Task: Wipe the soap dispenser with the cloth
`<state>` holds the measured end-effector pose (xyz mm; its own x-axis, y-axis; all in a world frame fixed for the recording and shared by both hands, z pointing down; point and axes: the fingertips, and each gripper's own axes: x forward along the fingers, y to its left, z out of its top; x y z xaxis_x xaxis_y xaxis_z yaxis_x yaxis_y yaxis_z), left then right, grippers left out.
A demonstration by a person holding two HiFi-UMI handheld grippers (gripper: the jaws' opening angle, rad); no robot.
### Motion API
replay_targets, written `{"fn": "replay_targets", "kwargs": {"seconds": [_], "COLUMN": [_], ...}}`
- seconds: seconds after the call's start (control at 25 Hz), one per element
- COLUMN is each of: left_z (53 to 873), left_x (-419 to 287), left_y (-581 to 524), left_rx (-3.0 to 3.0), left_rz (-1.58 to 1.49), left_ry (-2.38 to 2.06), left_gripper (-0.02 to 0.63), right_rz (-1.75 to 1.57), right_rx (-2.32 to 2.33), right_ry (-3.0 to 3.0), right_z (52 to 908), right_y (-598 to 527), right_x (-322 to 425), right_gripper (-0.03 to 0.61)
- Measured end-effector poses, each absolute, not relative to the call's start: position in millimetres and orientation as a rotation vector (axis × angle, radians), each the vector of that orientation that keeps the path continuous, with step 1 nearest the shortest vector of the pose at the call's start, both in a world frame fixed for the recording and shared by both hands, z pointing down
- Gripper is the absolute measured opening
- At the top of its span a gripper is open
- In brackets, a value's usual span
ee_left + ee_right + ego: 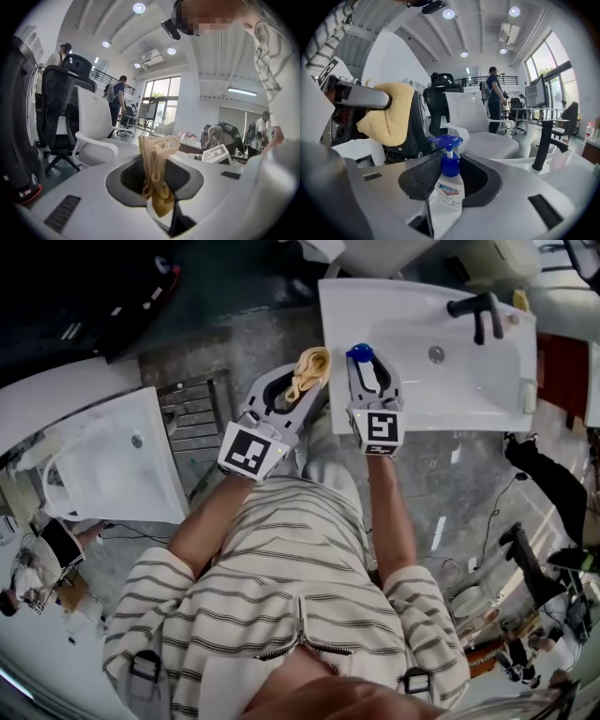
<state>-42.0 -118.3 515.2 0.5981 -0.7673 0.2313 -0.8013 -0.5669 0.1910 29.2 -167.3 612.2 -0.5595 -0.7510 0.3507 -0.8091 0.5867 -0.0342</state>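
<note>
My right gripper (449, 180) is shut on the soap dispenser (449, 192), a clear bottle with a blue pump top (360, 353), held upright between the jaws over the near edge of the white sink (422, 381). My left gripper (157, 187) is shut on a yellow cloth (157, 173), which is bunched and sticks up between the jaws. In the head view the cloth (310, 371) sits just left of the dispenser, a small gap apart. In the right gripper view the cloth (389, 117) hangs at the upper left, above and beside the pump.
A black tap (480, 313) stands at the back of the sink, with a drain (436, 353) in the basin. A second white basin (112, 460) lies to the left on the floor. Office chairs (63, 108) and people stand in the background.
</note>
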Motion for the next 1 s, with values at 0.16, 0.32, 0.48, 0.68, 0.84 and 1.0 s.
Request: {"fn": "replay_targets", "kwargs": {"seconds": [0.16, 0.32, 0.48, 0.68, 0.84, 1.0], "left_z": [517, 516, 516, 505, 487, 468], "left_x": [-42, -41, -40, -37, -33, -31], "left_y": [-117, -116, -116, -116, -114, -116], "left_rx": [2.553, 2.551, 2.56, 2.587, 2.611, 2.632], "left_rz": [0.184, 0.179, 0.179, 0.169, 0.157, 0.147], "left_ry": [-1.278, -1.268, -1.26, -1.258, -1.277, -1.309], "left_gripper": [0.087, 0.088, 0.088, 0.087, 0.087, 0.087], "right_rz": [0.251, 0.27, 0.306, 0.314, 0.302, 0.336], "right_rx": [1.277, 1.27, 1.257, 1.252, 1.307, 1.379], "right_ry": [-2.514, -2.514, -2.538, -2.542, -2.547, -2.589], "right_z": [613, 616, 615, 609, 586, 551], "right_y": [-170, -171, -170, -163, -154, -150], "right_x": [29, 30, 30, 32, 46, 54], "right_gripper": [0.13, 0.14, 0.204, 0.225, 0.21, 0.16]}}
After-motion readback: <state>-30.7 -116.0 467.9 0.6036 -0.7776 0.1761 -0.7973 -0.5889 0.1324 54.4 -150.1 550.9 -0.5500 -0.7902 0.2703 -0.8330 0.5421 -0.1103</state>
